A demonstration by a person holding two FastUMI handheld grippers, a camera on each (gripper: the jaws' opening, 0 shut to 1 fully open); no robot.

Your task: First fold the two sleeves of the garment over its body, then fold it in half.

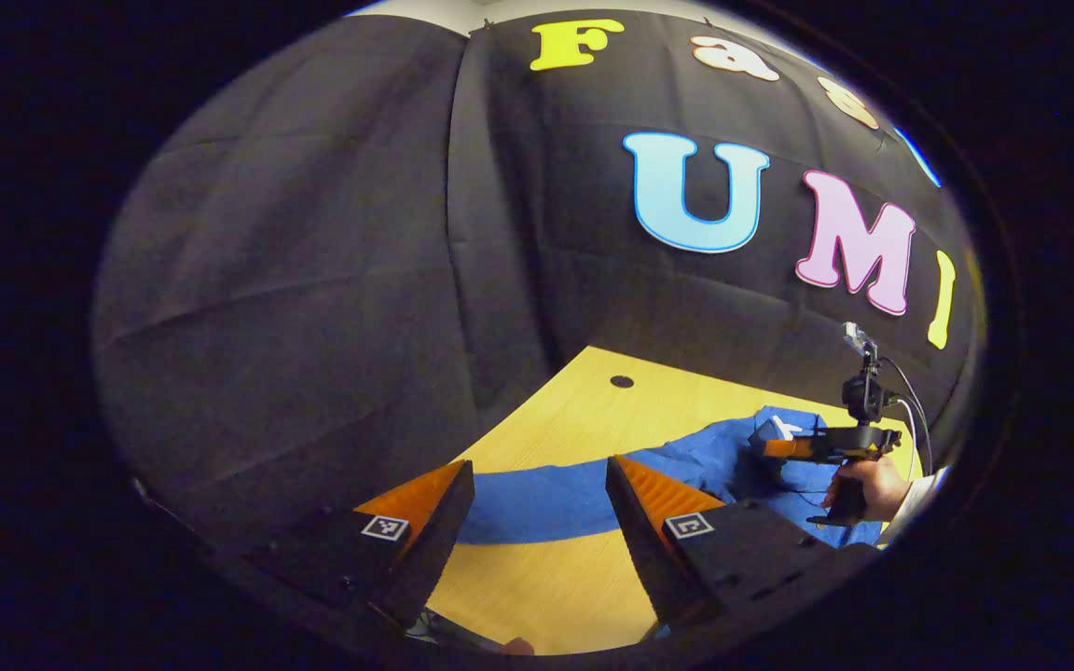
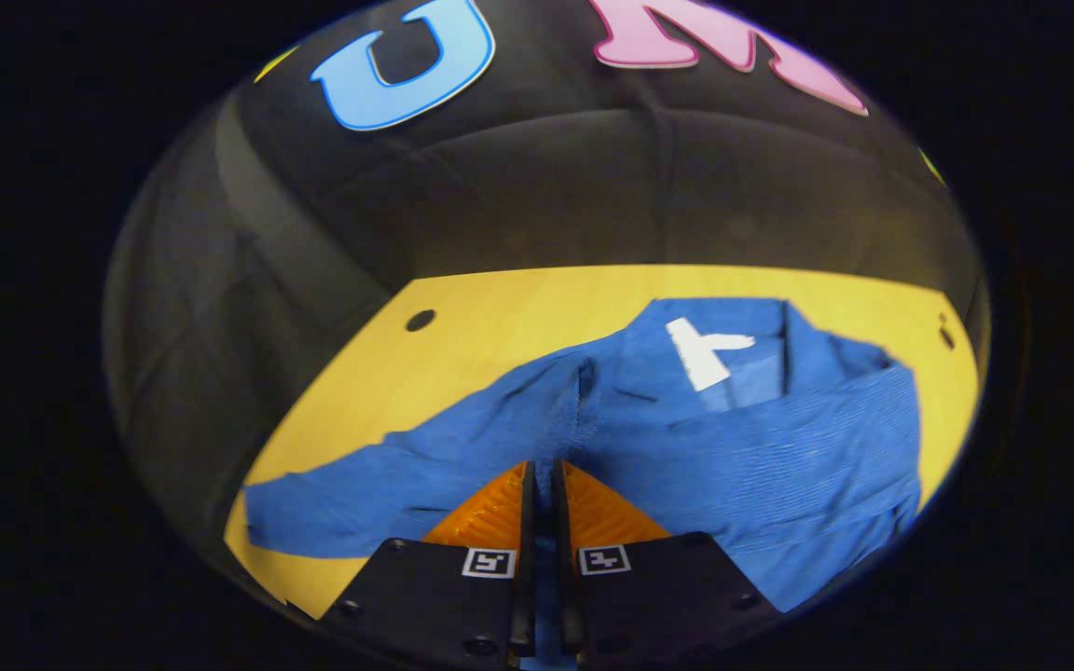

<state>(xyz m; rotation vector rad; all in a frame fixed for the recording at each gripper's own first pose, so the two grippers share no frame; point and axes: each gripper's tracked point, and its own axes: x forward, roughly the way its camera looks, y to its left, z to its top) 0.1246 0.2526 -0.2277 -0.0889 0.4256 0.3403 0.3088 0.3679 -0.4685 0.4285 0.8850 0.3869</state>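
A blue garment (image 2: 779,447) with a white neck label (image 2: 705,349) lies spread on the yellow wooden table (image 2: 518,308). My right gripper (image 2: 542,466) is shut on a raised, hemmed fold of its fabric (image 2: 574,401), and blue cloth shows between the two fingers. One sleeve (image 2: 332,508) stretches flat toward the lower left. In the left gripper view my left gripper (image 1: 539,466) hovers open above the table, holding nothing, with that long blue sleeve (image 1: 537,503) just beyond its fingertips. Farther right a hand (image 1: 873,489) holds the right gripper (image 1: 817,447) over the garment's body (image 1: 723,457).
The black cloth wall (image 1: 313,280) rises close behind the table. The tabletop has small round holes (image 1: 622,381), (image 2: 419,320). Bare wood (image 1: 546,587) shows beneath my left gripper, and the table's left edge (image 1: 500,410) runs diagonally along the wall.
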